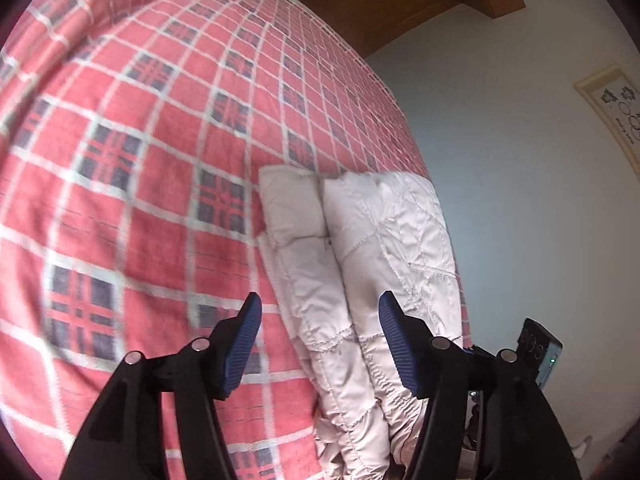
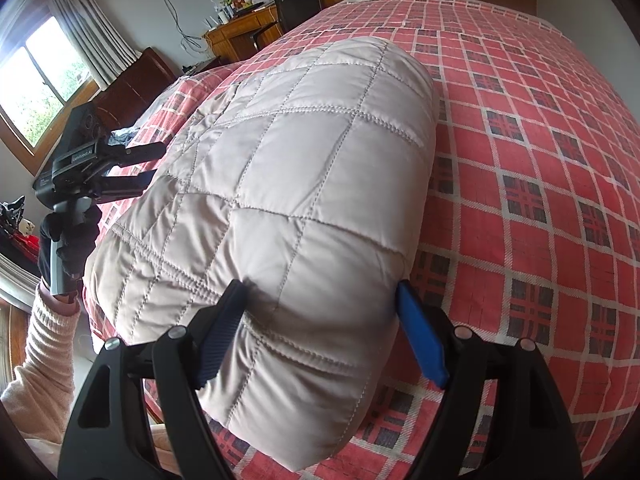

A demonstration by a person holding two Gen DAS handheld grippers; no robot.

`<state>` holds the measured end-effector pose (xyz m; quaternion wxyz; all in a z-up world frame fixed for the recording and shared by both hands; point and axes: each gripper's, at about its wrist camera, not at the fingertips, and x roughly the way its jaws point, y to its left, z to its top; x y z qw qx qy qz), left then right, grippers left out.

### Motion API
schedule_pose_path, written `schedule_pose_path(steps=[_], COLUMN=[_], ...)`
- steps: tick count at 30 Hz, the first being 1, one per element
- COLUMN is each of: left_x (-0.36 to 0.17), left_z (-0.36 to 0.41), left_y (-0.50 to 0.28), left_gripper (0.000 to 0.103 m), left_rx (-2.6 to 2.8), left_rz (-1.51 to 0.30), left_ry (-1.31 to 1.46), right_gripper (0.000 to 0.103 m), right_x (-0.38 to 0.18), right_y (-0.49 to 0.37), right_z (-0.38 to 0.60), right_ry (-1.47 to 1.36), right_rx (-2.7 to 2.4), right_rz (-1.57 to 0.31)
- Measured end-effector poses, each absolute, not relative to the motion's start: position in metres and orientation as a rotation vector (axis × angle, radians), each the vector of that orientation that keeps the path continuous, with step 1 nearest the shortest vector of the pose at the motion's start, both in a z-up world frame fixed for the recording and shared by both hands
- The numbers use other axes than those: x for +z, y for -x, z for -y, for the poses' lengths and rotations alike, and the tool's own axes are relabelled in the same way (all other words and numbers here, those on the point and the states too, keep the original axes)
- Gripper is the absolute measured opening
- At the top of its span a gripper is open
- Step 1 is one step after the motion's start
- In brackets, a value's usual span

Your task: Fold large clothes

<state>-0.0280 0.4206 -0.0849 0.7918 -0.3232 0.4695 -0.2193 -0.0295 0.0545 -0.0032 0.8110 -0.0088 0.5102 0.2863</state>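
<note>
Red plaid bedspread (image 2: 540, 200) bears folded quilted jacket (image 2: 288, 184); both claws wide, empty.

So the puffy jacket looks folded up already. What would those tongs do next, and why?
Probably draw both tongs back and leave it. The quilted jacket lies as a compact bundle on the plaid bedspread. The right tongs stand open around its near end, not clamping, and the left tongs hang open above it, holding nothing. No loose part shows.

We see the left gripper (image 1: 320, 344), jaws apart and empty, above the folded pale quilted jacket (image 1: 360, 240) on the red plaid bedspread (image 1: 140, 140).
</note>
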Motion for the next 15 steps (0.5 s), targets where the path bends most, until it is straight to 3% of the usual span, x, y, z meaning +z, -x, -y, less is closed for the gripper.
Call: schedule_pose_path(steps=[3,7,9,15], left_x=[-0.093,-0.09,-0.082,-0.092], left_z=[-0.406,-0.383,-0.373,-0.351], left_y=[0.02,0.01,0.006,-0.006], left_gripper=[0.058,0.026,0.02,0.022], left_rx=[-0.52,-0.542,-0.557,-0.549], left_rz=[-1.006,-0.987,-0.965,-1.007], left_ry=[0.703,0.646,0.629,0.551], right_gripper=[0.076,0.076,0.076,0.076], right_x=[-0.003,-0.003,-0.002,0.0], right_y=[0.029,0.028,0.027,0.027], right_z=[-0.054,-0.052,-0.049,-0.046], right_ry=[0.018,0.014,0.002,0.008], right_rx=[0.61,0.594,0.586,0.574], right_rz=[-1.094,-1.094,-1.097,-1.085])
